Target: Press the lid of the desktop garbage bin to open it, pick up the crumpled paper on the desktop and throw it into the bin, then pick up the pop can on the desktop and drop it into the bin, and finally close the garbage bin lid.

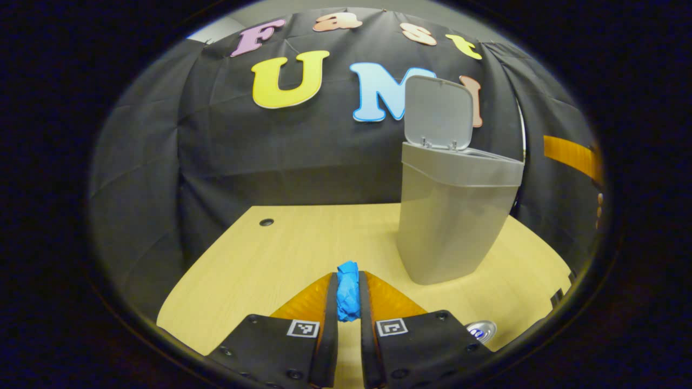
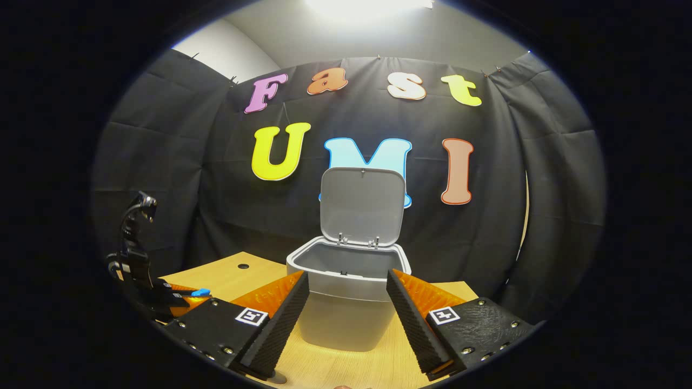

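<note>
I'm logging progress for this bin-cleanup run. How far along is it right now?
Done: the bin stands with its lid up. In hand: the left gripper is shut on the blue crumpled paper, not yet binned. Left: drop it in, bin the pop can lying on the desktop, close the lid.

Bin point(image 2: 346, 302) mouth is wide open, lid point(image 2: 362, 205) upright at the back, so top entry from front/sides is free, back's blocked by the lid. Bin body is the one big obstacle on the desk point(image 1: 259, 259), left half of it is bare. Can point(image 1: 481, 330) sits low near the bin's base, front-right. Cloth wall close behind.
</note>
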A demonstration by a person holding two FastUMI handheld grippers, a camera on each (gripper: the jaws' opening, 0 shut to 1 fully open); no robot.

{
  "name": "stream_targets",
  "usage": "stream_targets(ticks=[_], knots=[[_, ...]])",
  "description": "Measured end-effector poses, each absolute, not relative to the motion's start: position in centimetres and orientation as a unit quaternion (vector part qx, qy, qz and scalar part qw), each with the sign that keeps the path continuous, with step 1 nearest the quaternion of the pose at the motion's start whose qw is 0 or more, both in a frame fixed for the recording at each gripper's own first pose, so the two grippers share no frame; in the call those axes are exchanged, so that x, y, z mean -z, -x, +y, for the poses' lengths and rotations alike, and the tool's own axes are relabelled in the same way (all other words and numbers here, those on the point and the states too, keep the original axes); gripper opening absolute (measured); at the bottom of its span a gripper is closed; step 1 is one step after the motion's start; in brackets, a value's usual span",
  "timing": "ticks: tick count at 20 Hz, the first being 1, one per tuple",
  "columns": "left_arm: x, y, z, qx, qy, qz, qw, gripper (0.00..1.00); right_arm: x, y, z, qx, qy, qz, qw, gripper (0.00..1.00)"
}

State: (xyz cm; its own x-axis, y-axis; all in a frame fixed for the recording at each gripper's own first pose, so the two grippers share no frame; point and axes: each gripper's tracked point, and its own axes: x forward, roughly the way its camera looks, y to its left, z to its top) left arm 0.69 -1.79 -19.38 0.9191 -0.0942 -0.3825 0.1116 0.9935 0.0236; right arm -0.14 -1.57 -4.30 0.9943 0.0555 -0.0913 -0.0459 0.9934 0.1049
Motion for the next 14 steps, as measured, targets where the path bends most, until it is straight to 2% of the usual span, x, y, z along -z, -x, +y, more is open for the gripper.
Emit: stream_targets(ticks=[7, 9, 14], knots=[[12.6, -4.4, -6.9, 0.122, -0.009, 0.126, 0.984, 0.27, 4.2, 1.0, -1.9, 0.009, -0.067, 0.043, 0.997, 0.93], [11.0, -5.5, -8.3, 0.135, 0.002, 0.114, 0.984, 0.22, 4.4, 1.1, -2.1, 0.026, -0.069, 0.041, 0.996, 0.93], [7.1, -8.3, -11.8, 0.172, 0.028, 0.080, 0.981, 0.24, 5.1, 2.1, -2.9, 0.057, -0.058, 0.046, 0.996, 0.93]])
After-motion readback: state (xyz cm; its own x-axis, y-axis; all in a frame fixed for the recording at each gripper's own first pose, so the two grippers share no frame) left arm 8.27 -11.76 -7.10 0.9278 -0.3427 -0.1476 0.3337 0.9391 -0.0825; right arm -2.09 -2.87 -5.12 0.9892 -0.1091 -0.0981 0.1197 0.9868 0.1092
